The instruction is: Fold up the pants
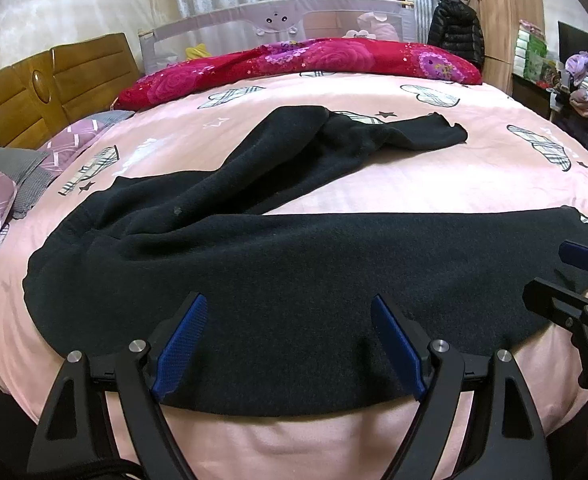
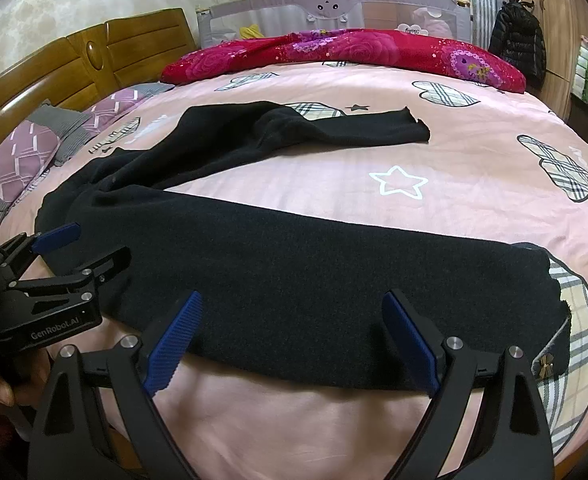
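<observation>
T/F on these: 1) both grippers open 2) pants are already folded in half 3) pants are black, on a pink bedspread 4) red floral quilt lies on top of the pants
1) True. The left gripper and the right gripper both have their jaws spread wide at the near edge of the pants.
2) False. The two legs lie spread apart.
3) True. Black pants on the pink bedspread.
4) False. The red floral quilt lies at the far edge of the bed, apart from the pants.

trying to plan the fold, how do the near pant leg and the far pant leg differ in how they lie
The near pant leg lies straight and flat across the bed's front edge, between both open grippers; the far pant leg runs diagonally away and is bent and rumpled midway. The near cuff covers a plaid heart; the far cuff rests on plain pink sheet. Both are black fleece.
</observation>
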`<state>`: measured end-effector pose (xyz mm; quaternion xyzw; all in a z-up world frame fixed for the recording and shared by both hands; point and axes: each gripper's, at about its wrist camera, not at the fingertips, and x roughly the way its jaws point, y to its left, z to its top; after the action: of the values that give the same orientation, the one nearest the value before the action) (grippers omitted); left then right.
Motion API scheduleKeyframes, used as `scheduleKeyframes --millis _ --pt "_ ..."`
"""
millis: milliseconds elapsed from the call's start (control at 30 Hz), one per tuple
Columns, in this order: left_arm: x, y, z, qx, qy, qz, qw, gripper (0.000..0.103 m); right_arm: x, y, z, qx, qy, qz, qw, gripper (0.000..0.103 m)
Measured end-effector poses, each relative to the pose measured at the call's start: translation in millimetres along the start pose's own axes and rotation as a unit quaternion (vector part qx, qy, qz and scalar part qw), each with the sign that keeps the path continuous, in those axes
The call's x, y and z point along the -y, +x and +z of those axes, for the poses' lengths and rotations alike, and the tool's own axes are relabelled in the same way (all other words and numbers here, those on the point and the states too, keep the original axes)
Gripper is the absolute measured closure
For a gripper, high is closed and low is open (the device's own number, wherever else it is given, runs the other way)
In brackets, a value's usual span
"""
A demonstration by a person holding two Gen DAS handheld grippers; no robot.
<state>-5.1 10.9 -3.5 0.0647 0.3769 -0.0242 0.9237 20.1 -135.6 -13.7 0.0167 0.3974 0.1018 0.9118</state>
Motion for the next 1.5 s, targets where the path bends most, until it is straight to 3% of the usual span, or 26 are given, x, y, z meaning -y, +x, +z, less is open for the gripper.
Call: scheduleKeyframes --millis 500,833,1100,1300,1500 --pt "-1 -1 13 -0.016 -0.001 -0.023 0.9996 0.019 10 -7 21 0.016 0.015 0.013 1.0 0.012" --pt "-1 19 72 -0.029 0.032 -0.045 0.9981 0.019 40 6 80 -0.009 -0.002 0.0 1.0 0.012" --pt "-8 65 146 -0.039 0.042 -0.049 0.9971 0.019 86 43 153 -0.004 0.025 0.013 1.0 0.012" --pt "-2 114 193 -0.057 0.067 -0.052 0.9947 0.019 127 94 202 -0.041 0.046 0.005 0.998 0.012" --pt "4 177 223 -0.107 0.078 -0.069 0.9888 0.019 164 163 218 -0.107 0.081 0.01 0.991 0.012"
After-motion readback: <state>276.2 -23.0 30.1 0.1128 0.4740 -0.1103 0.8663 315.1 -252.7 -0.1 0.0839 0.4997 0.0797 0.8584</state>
